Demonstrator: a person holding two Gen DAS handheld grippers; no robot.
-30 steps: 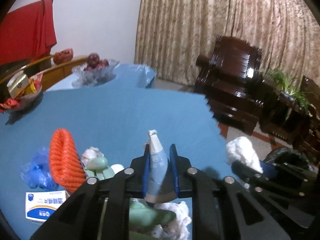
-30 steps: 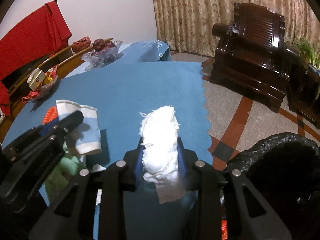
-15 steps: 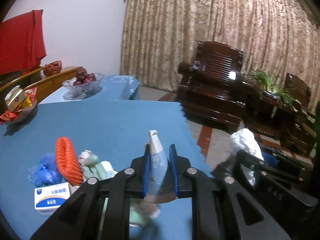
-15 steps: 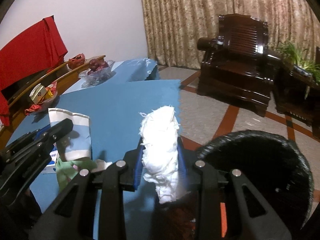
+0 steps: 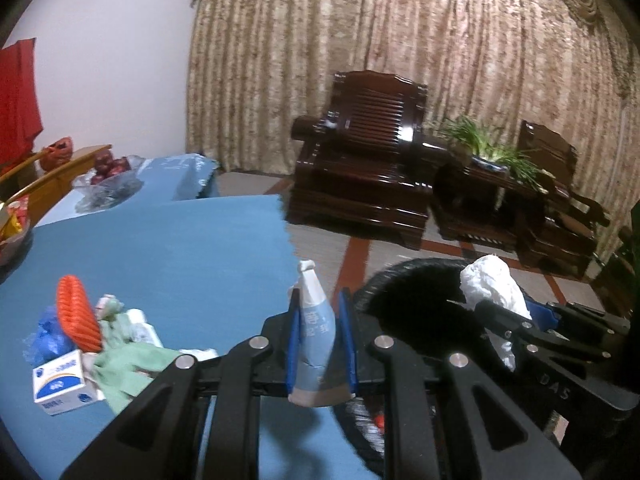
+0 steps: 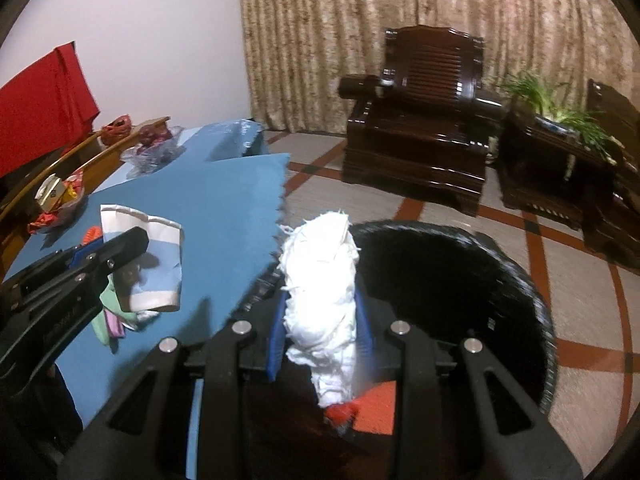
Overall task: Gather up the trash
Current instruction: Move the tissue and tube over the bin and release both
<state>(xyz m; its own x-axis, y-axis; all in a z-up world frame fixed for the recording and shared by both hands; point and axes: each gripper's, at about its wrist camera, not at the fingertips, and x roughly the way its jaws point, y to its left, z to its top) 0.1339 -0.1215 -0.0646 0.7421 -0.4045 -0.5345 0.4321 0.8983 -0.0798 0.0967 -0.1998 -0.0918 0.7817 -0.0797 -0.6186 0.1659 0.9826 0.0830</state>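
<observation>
Trash held over the bin

A flattened paper cup (image 5: 318, 338) was clamped in the left gripper (image 5: 319, 344) jaws, a white tissue wad (image 6: 322, 300) in the right gripper (image 6: 320, 332) (black-lined bin (image 6: 460, 280) just beyond).

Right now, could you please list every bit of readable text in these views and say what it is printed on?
"DAS": on the right gripper body, left wrist view.
Crushed paper cup: printed characters, too blurred to read.
Small blue-and-white box: print too small to read.
Left gripper body: faint lettering, unreadable.

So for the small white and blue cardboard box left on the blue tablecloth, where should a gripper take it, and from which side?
Probably across the two long side faces of the small white and blue cardboard box, coming down from above. It lies flat with its broad printed face up on the blue tablecloth, and the green cloth crowds its right side, so a top approach looks clearest.
</observation>
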